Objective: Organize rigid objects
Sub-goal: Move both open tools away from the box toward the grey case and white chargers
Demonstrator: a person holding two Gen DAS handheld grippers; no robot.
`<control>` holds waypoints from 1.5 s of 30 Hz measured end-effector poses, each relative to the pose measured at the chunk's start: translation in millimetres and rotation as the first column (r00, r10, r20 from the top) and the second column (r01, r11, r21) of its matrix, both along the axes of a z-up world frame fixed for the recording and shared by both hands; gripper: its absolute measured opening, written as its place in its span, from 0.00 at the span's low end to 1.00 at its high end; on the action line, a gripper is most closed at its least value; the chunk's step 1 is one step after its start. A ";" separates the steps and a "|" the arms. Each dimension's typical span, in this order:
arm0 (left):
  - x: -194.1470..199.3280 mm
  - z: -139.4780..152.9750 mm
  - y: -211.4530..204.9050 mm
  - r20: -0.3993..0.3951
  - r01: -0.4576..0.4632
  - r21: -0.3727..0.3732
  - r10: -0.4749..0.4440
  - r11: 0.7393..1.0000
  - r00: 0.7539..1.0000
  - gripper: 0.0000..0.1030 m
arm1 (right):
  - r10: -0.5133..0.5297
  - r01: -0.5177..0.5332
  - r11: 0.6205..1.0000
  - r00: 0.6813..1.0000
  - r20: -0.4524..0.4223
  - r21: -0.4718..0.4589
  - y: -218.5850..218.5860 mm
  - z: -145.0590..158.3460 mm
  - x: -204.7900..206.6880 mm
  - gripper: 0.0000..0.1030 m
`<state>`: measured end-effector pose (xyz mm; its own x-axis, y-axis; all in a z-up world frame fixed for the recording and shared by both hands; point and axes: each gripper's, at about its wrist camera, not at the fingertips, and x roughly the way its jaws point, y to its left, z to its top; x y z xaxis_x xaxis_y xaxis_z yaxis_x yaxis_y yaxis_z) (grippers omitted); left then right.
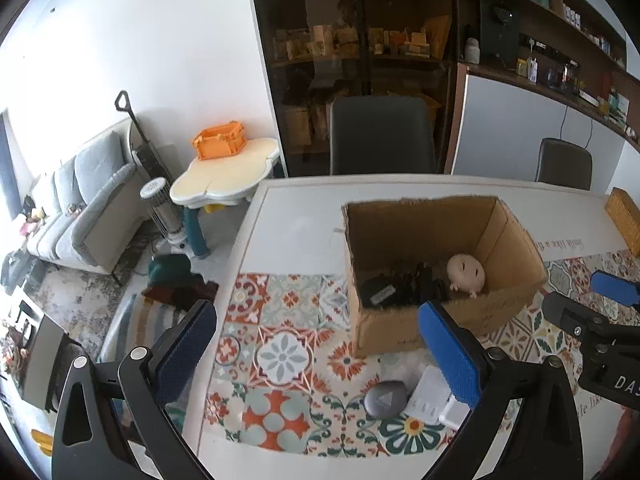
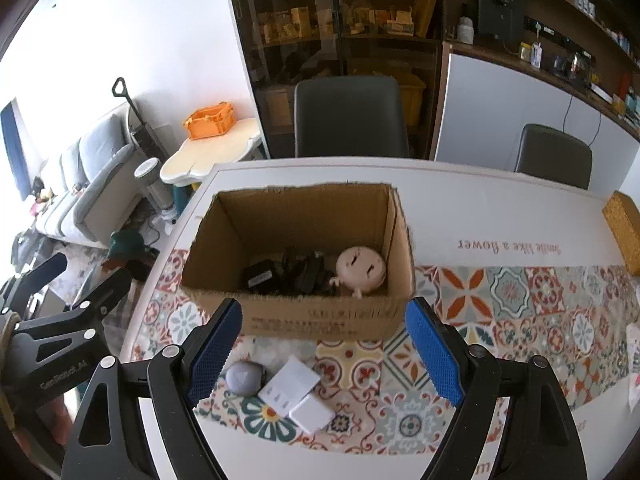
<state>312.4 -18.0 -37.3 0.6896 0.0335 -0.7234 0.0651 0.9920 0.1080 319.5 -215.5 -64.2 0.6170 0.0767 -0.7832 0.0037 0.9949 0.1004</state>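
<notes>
cardboard box (image 2: 320, 320), both tools angled down, jaws apart

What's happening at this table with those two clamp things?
A person is tidying small hard items into the cardboard box. Both the left gripper and the right gripper are open and empty. A round pink toy and black gadgets lie inside; a grey pebble-shaped device and white chargers wait on the tablecloth.

A brown cardboard box (image 2: 320, 320) on an orange-and-teal floral tile-patterned cloth (image 2: 520, 300); grey pebble (image 2: 243, 378), white adapters (image 2: 294, 390), blue gripper pads (image 2: 434, 350).
</notes>
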 end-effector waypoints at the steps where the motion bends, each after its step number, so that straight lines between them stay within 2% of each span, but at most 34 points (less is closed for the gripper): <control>1: -3.0 -2.6 0.4 -0.007 -0.001 -0.002 0.001 1.000 1.000 1.00 | 0.003 -0.003 1.000 1.000 -0.007 0.001 0.6 -2.2 -2.6 0.81; 8: -16.5 -26.3 7.9 -0.075 -0.029 -0.029 0.027 0.999 0.997 1.00 | 0.015 -0.015 1.000 0.999 -0.051 0.012 2.6 -21.0 -16.7 0.81; 23: -38.9 -75.9 12.2 -0.210 -0.046 -0.005 0.044 0.999 0.977 1.00 | 0.082 -0.080 0.997 0.980 -0.184 0.018 15.1 -71.1 -31.8 0.81; 38: -45.7 -127.6 6.3 -0.347 -0.044 0.028 0.051 0.999 0.936 1.00 | 0.142 -0.142 0.990 0.931 -0.337 0.025 23.1 -133.2 -34.0 0.81; 45: -43.4 -154.0 2.2 -0.406 -0.041 0.053 0.059 0.998 0.912 1.00 | 0.171 -0.189 0.982 0.901 -0.399 -0.005 27.7 -156.2 -27.9 0.81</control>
<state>269.0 -15.7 -191.3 0.3323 0.0968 -0.9382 0.0631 0.9902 0.1245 291.6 -187.8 -220.4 0.2349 0.1188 -0.9647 -0.1454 0.9856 0.0860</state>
